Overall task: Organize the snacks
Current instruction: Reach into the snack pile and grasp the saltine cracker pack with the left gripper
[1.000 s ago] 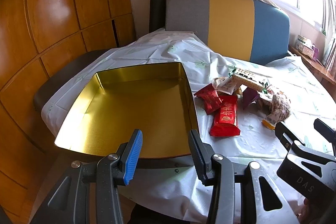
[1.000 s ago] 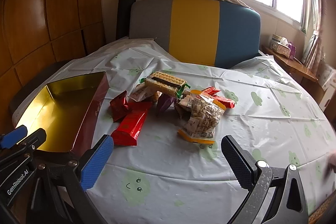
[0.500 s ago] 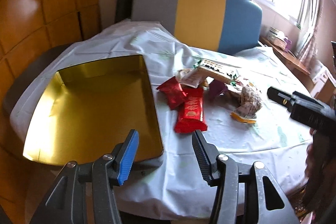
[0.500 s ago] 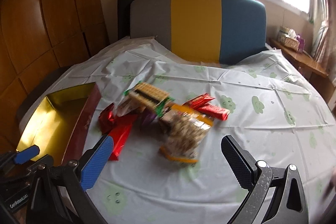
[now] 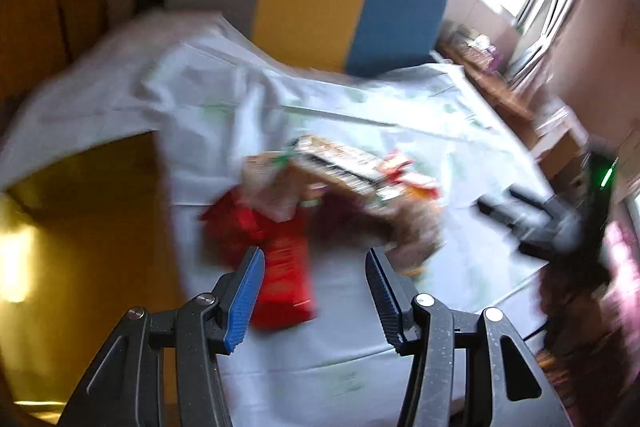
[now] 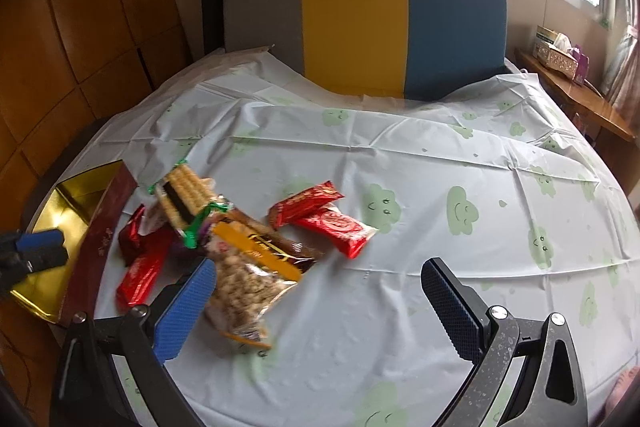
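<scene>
tablecloth [image 6: 400, 155]: white, green clouds | chair [image 6: 360, 23]: behind table | left gripper [image 5: 312, 299], right gripper [image 6: 316, 311]: agape, empty

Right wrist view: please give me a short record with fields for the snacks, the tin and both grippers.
surface: table with white cloud-print cloth
container: gold-lined rectangular tin, at table's left edge, no snacks inside
snack pile: wafer pack, clear bag of puffed snack, red wrappers
left gripper: open, holds nothing
right gripper: open, holds nothing, blue pad beside the bag
</scene>
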